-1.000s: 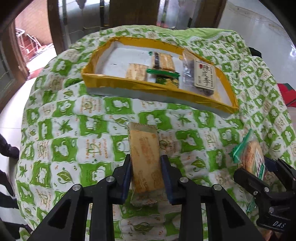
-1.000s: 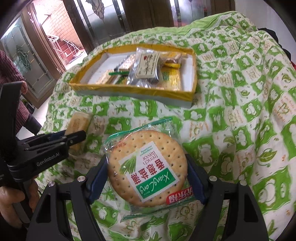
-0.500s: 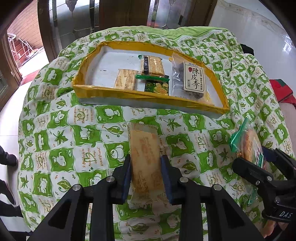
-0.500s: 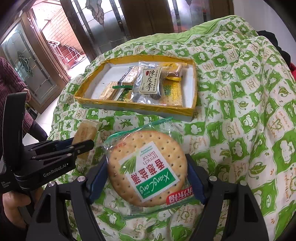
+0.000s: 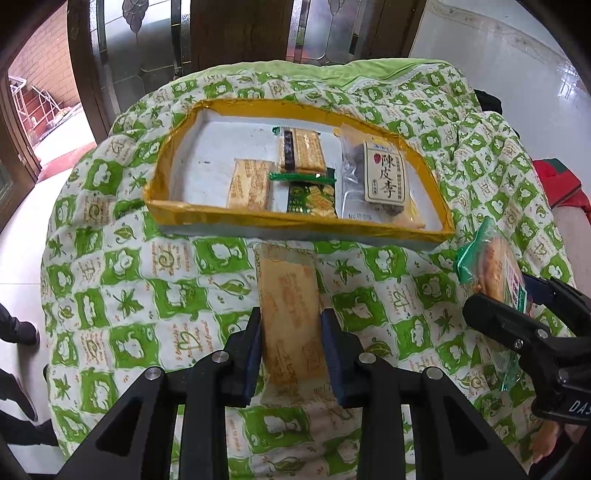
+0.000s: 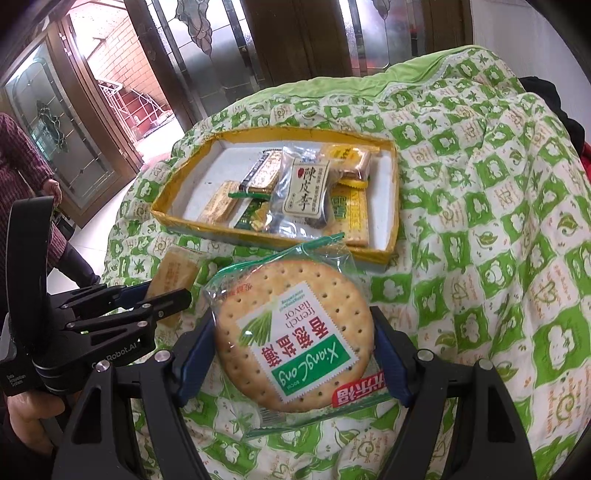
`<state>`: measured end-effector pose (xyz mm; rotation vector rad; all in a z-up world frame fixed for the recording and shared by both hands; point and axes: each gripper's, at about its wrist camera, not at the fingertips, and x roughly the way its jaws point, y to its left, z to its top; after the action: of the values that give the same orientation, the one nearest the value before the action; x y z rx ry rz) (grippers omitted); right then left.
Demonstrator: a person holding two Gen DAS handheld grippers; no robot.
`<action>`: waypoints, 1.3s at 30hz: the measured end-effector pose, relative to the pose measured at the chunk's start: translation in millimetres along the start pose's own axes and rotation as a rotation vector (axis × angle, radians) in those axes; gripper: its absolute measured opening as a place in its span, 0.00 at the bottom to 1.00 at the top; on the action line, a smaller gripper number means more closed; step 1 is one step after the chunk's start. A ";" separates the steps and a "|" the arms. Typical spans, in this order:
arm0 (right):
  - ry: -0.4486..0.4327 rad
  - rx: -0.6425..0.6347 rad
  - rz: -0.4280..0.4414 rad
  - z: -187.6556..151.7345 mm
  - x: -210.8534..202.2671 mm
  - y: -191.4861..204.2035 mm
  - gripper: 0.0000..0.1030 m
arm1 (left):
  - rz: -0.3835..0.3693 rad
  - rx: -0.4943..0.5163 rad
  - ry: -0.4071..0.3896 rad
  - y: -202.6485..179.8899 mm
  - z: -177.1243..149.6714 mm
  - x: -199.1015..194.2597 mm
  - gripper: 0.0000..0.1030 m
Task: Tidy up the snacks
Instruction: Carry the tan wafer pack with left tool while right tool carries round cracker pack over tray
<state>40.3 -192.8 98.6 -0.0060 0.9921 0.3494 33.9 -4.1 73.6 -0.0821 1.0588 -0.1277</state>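
Observation:
My left gripper is shut on a long tan cracker packet and holds it above the green-and-white quilt, short of the yellow-rimmed tray. My right gripper is shut on a round cracker in a clear packet, also held above the quilt in front of the tray. The tray holds several snack packets, among them a plum bag with a white label. The right gripper with its round cracker shows at the left wrist view's right edge. The left gripper and its tan packet show in the right wrist view.
The quilt covers a rounded table and drops off at its edges. Dark wooden doors with glass panes stand behind. A person in a striped top stands at the left. A red item lies at the right.
Both grippers have risen and moved a little toward the tray with their packets held. The tray looks smaller and farther down in both views.

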 end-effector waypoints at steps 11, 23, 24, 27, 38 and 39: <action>-0.019 -0.018 0.010 27.7 0.3 8.8 0.75 | 0.004 0.008 -0.009 5.6 14.7 -4.3 0.31; -0.019 -0.013 0.020 41.8 10.2 9.4 0.75 | -0.011 -0.008 -0.013 12.2 27.1 -3.6 0.31; -0.018 -0.011 0.020 42.2 11.0 8.8 0.75 | -0.010 -0.008 -0.014 12.3 28.3 -3.9 0.31; -0.015 -0.014 0.019 44.0 12.6 9.0 0.75 | -0.005 -0.009 -0.017 14.0 32.9 -4.8 0.31; -0.036 -0.044 0.023 82.4 15.4 18.4 0.75 | -0.002 -0.042 -0.016 25.6 59.1 1.7 0.31; -0.036 -0.046 0.026 88.2 17.8 19.7 0.75 | -0.001 -0.045 -0.015 26.9 61.7 3.3 0.31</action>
<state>115.5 -154.8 135.7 -0.0287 0.9491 0.3948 91.1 22.5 97.3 -0.1243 1.0467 -0.1041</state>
